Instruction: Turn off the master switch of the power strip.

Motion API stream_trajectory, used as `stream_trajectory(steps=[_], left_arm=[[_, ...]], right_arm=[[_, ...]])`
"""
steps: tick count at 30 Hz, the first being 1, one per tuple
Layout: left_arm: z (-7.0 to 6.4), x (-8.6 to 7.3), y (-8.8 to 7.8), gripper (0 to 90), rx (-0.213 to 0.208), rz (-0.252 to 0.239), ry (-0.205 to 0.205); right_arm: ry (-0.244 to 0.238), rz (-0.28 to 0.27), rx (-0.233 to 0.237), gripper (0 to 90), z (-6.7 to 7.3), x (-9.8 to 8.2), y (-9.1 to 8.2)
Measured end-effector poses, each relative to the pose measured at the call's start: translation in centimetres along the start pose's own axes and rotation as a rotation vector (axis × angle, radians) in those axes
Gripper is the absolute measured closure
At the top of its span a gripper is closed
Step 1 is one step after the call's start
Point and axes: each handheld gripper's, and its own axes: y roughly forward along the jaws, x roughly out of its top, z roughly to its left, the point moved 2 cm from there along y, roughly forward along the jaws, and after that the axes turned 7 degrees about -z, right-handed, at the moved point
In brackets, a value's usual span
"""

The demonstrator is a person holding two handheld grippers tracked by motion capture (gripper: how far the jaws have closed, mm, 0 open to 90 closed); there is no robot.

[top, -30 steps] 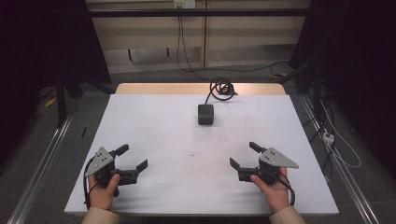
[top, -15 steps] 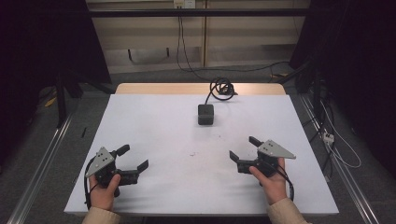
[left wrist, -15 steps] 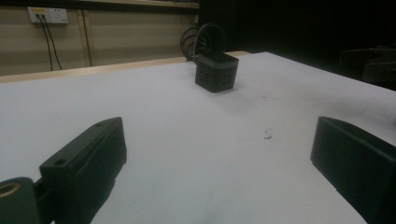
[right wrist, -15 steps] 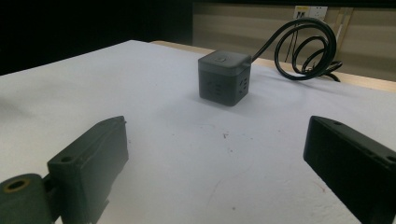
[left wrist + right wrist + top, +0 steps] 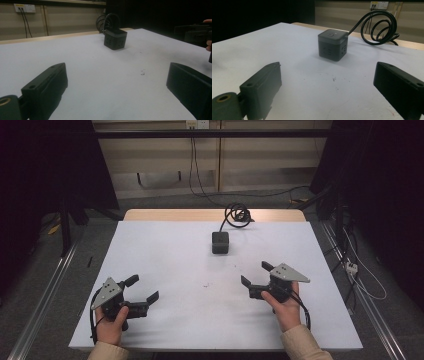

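Note:
A dark grey cube-shaped power socket point(image 5: 220, 242) stands near the far middle of the white table point(image 5: 165, 255), its black cable coiled point(image 5: 237, 214) behind it. The cube point(image 5: 115, 39) also appears ahead in the left gripper view, and the cube point(image 5: 332, 44) sits closer in the right gripper view. My left gripper point(image 5: 142, 289) rests open at the near left, held by a hand. My right gripper point(image 5: 256, 273) is open at the near right, pointed toward the cube with nothing between its jaws. The right gripper point(image 5: 193, 31) shows at the far right edge of the left gripper view.
Small dark specks point(image 5: 205, 284) mark the table between the grippers. A wooden strip point(image 5: 175, 214) edges the table's far side. Cables point(image 5: 360, 280) and metal rails point(image 5: 45, 290) run along the floor on both sides. A wall socket point(image 5: 379, 4) is on the back wall.
My right gripper has moved forward and a little left, toward the cube. The left gripper has stayed in place.

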Motion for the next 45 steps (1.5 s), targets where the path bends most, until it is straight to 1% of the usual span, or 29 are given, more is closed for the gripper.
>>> stream_trajectory(steps=[6, 9, 13, 14, 16, 23, 26, 34, 39, 42, 44, 45], left_arm=[[0.1, 0.0, 0.0, 3.3, 0.001, -0.003, -0.009], [0.0, 0.0, 0.2, 3.3, -0.006, -0.004, -0.008], [0.0, 0.0, 0.2, 3.3, -0.005, -0.005, -0.005], [0.0, 0.0, 0.2, 3.3, -0.004, -0.005, -0.006], [0.1, 0.0, 0.2, 3.3, -0.003, -0.006, -0.008], [0.1, 0.1, 0.1, 3.3, -0.003, -0.013, -0.012], [0.1, 0.2, 0.2, 3.3, -0.008, -0.015, -0.01], [0.0, 0.2, 0.8, 3.4, -0.021, -0.014, -0.009], [0.0, 0.2, 0.8, 3.5, -0.02, -0.012, -0.013], [0.1, 0.2, 0.8, 3.5, -0.019, -0.017, -0.014], [0.1, 0.3, 0.9, 3.5, -0.018, -0.021, -0.017], [0.1, 0.3, 0.9, 3.5, -0.017, -0.024, -0.016]], right_arm=[[-0.006, 0.005, -0.002, 7.8, 0.0, 0.4, 0.7], [-0.003, 0.002, -0.002, 8.0, 0.1, 0.7, 1.1], [-0.006, 0.003, -0.004, 7.9, 0.1, 0.9, 1.4], [-0.01, 0.005, -0.004, 7.9, 0.1, 0.9, 1.5], [-0.001, 0.003, -0.006, 8.0, 0.1, 1.0, 1.6], [-0.008, 0.007, -0.006, 7.9, 0.1, 1.4, 2.2], [-0.012, 0.011, -0.012, 7.9, 0.0, 1.6, 2.4], [-0.004, 0.014, -0.022, 8.4, -0.1, 1.8, 2.8], [-0.008, 0.015, -0.023, 8.5, -0.1, 2.0, 3.3], [-0.008, 0.023, -0.022, 8.4, 0.0, 2.1, 3.5], [-0.015, 0.021, -0.019, 8.4, 0.1, 2.2, 3.6], [-0.011, 0.02, -0.019, 8.4, 0.2, 2.3, 3.7]])
